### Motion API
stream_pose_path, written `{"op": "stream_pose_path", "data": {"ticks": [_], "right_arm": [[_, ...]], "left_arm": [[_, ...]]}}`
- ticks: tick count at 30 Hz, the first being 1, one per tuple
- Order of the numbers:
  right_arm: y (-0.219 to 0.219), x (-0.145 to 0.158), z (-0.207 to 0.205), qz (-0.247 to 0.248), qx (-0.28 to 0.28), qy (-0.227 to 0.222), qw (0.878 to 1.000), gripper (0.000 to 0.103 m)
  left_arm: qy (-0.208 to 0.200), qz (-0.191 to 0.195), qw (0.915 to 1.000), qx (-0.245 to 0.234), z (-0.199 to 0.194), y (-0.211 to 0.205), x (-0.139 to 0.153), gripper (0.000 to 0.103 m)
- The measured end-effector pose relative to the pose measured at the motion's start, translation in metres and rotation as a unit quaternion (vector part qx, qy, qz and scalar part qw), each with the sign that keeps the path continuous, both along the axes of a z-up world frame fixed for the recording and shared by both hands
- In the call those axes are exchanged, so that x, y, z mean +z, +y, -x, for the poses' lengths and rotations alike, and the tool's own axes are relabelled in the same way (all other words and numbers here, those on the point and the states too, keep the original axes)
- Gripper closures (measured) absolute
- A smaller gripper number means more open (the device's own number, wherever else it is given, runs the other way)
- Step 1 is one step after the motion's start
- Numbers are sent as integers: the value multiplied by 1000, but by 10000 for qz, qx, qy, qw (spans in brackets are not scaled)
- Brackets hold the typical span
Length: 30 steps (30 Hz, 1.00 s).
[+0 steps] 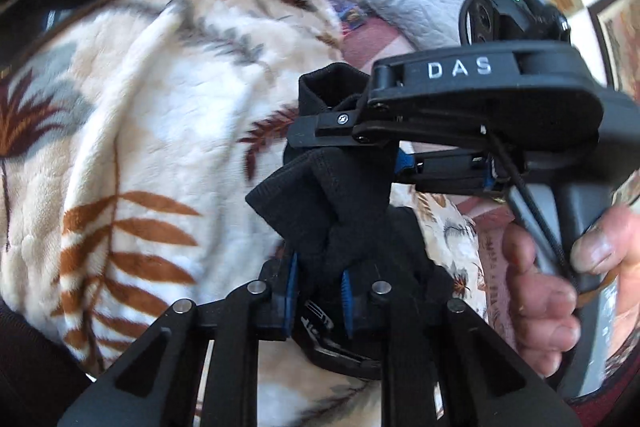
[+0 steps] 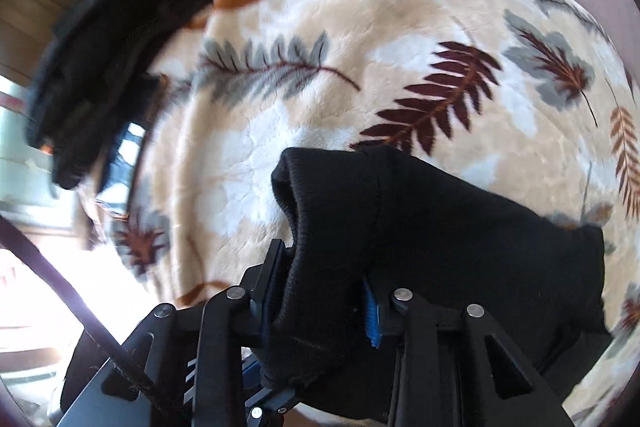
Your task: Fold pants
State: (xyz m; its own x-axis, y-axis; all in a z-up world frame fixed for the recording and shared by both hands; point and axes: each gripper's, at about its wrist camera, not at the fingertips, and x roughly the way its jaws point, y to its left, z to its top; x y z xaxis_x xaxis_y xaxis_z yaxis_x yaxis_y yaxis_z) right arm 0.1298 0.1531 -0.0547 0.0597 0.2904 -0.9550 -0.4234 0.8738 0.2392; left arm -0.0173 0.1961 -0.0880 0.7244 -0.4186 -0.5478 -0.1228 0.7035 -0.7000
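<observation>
Cream leaf-print blanket (image 2: 320,39) covers the bed; its edges are cut off. Black pants (image 2: 460,227): bunched, lifted above the blanket, most of the garment hidden. Left claw (image 1: 318,285): pinching pants fabric. Right claw (image 2: 320,291): clamped on the ribbed hem; its hand (image 1: 560,291) is partly cropped.

A cream blanket (image 2: 320,99) with brown and grey leaves covers the bed; black pants (image 2: 104,39) lie at ten o'clock.
</observation>
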Motion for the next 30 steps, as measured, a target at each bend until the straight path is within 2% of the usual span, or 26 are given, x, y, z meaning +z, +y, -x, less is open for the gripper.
{"op": "stream_pose_path", "data": {"ticks": [7,13,20,24,27,30], "right_arm": [[-68,43,25,-1102,-368,-409,9924,69],[-129,55,37,-1738,-860,-533,9796,69],[-221,33,51,-2103,-1558,-473,9640,69],[-271,14,60,-2474,-1971,-291,9482,69],[-294,2,66,-2700,-2166,-198,9380,69],[-308,-9,72,-2834,-2268,-130,9317,69]], "left_arm": [[-140,-138,9990,-390,-1,-32,33,86],[-162,-710,9923,-1000,-6,-91,51,86],[-8,-1358,9748,-1769,-9,-169,43,86],[42,-1579,9660,-2048,-8,-195,37,86],[82,-1737,9593,-2223,-12,-206,30,78],[130,-1586,9587,-2359,-4,-209,31,63]]}}
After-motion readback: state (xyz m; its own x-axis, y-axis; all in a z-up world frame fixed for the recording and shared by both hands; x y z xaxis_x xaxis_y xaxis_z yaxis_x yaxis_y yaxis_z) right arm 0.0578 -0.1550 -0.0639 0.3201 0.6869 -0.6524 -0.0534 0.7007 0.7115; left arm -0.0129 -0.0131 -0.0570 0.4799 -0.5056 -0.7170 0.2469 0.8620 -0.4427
